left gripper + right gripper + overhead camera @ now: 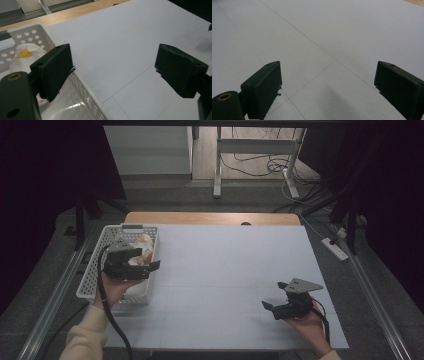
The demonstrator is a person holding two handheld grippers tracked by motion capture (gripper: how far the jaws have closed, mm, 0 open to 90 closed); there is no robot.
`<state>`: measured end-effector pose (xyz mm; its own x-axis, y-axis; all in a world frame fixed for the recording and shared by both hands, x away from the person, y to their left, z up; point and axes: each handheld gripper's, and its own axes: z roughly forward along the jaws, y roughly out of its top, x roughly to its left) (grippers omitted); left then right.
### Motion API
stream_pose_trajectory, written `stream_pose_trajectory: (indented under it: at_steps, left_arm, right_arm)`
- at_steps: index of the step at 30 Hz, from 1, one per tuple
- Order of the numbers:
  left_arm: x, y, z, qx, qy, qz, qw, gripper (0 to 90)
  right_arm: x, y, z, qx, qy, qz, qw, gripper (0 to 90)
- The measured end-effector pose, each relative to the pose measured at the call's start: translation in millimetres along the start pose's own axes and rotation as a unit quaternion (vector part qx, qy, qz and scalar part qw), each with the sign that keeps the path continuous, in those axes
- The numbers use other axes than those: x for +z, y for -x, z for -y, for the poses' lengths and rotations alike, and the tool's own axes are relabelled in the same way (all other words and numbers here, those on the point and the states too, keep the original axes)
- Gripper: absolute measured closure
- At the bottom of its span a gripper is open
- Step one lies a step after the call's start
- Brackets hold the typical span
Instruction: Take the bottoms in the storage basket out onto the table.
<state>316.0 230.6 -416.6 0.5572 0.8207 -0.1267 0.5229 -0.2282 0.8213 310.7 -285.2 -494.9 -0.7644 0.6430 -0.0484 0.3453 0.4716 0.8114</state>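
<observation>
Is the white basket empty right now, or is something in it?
Not empty: the white basket holds a white item with orange markings, lying inside by its perforated wall.

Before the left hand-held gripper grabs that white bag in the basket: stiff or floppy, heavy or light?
Probably floppy: the bag looks crumpled and rounded, like soft wrapping with an orange print. Likely light, as it slumps against the basket wall. The glossy film beside it may be slippery. The left hand-held gripper is open above the basket's rim.
</observation>
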Motion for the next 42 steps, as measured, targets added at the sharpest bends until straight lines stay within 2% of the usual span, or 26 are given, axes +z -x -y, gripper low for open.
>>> stream_pose_trajectory:
  at_steps: [22, 23, 24, 31, 42]
  left_arm:
    - [11.6, -27.3, -4.4, -0.026, -0.003, -0.022, 0.9994, 13.9]
    - [10.7, -29.4, -5.6, -0.023, -0.004, -0.032, 0.9992, 13.9]
    - [10.1, -30.6, -6.2, -0.024, -0.003, -0.033, 0.9991, 13.9]
    - [9.9, -41.3, -12.5, -0.036, 0.01, -0.03, 0.9989, 14.0]
    - [14.2, -55.5, -15.5, -0.046, 0.008, -0.032, 0.9984, 14.0]
  right_arm:
    - [1.7, 0.0, 0.7, 0.0, -0.004, 0.0, 1.0, 7.5]
    - [1.5, 0.0, 0.6, 0.0, -0.005, 0.0, 1.0, 7.5]
    - [1.4, -0.1, 0.7, 0.0, -0.005, 0.0, 1.0, 7.5]
    - [2.0, 0.3, 1.0, 0.0, -0.007, 0.001, 1.0, 7.5]
    - [1.8, 0.8, 1.8, 0.003, -0.007, 0.003, 1.0, 7.6]
